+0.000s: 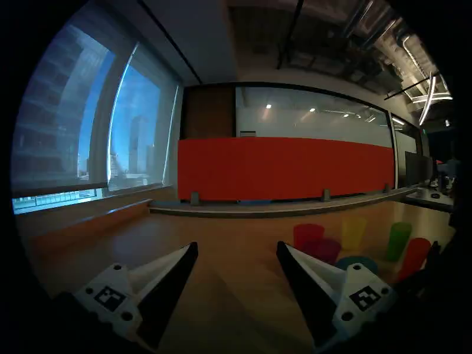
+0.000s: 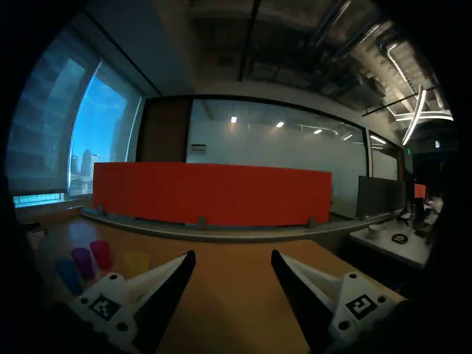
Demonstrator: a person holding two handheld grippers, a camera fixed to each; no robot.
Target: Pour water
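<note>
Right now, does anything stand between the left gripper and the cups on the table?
Nothing visible does. The left gripper is open above the bare wooden table. The red cup and the purple cup stand nearest, off to its right, with only tabletop between them and the fingers.

So the cups (image 1: 327,248) sit bunched on the table (image 1: 177,230), ahead-right of the left gripper (image 1: 236,245) and off to the right gripper's (image 2: 232,253) left. A divider panel (image 1: 283,168) runs along the table's far edge, with a glass wall (image 1: 312,115) behind it and windows (image 1: 88,135) on the left.
</note>
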